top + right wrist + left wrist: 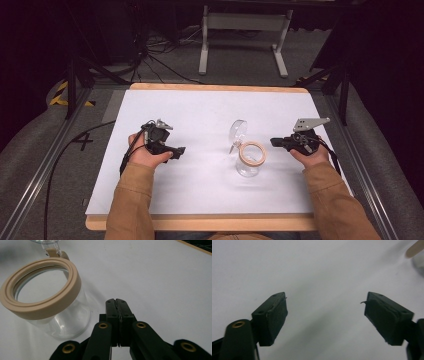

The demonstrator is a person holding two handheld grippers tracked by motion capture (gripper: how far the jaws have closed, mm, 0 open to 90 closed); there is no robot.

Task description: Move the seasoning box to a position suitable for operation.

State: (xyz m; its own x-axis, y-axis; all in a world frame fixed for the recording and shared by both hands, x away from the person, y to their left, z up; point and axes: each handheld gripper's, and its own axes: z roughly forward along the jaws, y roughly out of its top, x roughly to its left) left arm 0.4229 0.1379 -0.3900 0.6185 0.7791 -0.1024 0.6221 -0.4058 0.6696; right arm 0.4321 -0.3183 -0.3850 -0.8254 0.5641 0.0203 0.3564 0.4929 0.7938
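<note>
A clear glass jar (248, 161) with a tan rubber sealing ring (252, 153) stands near the middle of the white table top, its hinged glass lid (238, 131) swung open behind it. In the right gripper view the jar (62, 317) and ring (42, 290) sit just left of my jaws. My right gripper (274, 142) rests to the right of the jar, shut with nothing between its jaws (117, 304). My left gripper (179, 151) lies well left of the jar, open over bare table (325, 305); a tan edge of the ring (415, 248) shows at the top right.
The white sheet (200, 115) covers a wooden board (210, 87) whose edges frame it. Metal rails (357, 165) run along both sides. A white stand (242, 22) and cables (160, 62) lie on the floor beyond the far edge.
</note>
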